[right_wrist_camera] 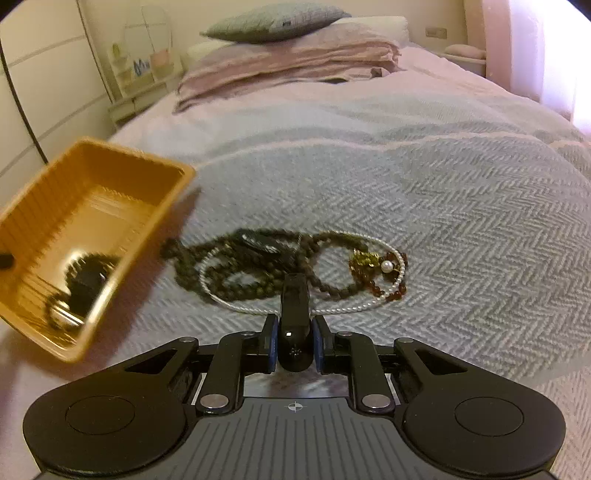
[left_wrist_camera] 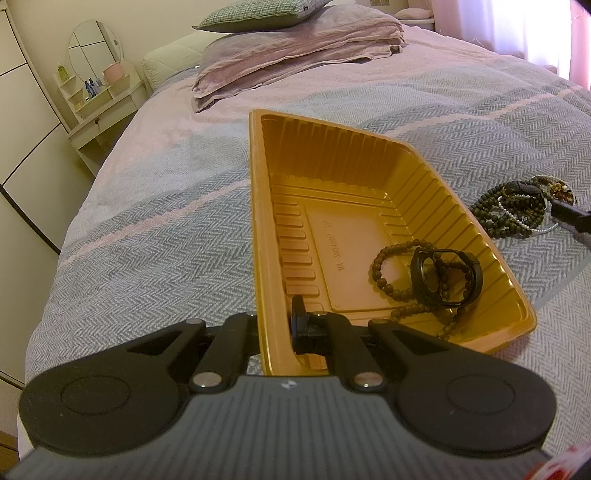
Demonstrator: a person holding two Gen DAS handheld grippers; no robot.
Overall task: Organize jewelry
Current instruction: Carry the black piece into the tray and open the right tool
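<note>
Over on the left, the left gripper (left_wrist_camera: 275,325) is clamped tight on the near wall of the gold plastic tray (left_wrist_camera: 258,206), one finger outside the rim and the other inside, and the tray sits tipped up on the bed (left_wrist_camera: 147,229) with its far end raised. Down in the tray's low corner lie a brown bead bracelet (left_wrist_camera: 384,269) and a black watch (left_wrist_camera: 447,277), the watch resting over the beads. In the right wrist view the same tray shows at the left edge, blurred, with dark pieces pooled at its bottom.

Moving right, just past the tray's edge, there's the pile of jewelry (right_wrist_camera: 280,269) still on the herringbone bedspread (right_wrist_camera: 461,221): dark bead strands coiled together, a white pearl-like strand (right_wrist_camera: 332,308) looping around them, and at the right end a gold charm with a single pearl (right_wrist_camera: 386,266) beside some reddish beads (right_wrist_camera: 391,291).

And the right gripper (right_wrist_camera: 293,343) is pinching a dark rounded strap-like piece (right_wrist_camera: 293,295), pads pressed to either side of it; it runs forward toward the pile. What exactly that piece is, I can't make out.

At the bed's head, folded pink bedding (left_wrist_camera: 295,55) with a green pillow (left_wrist_camera: 258,14) on top.
</note>
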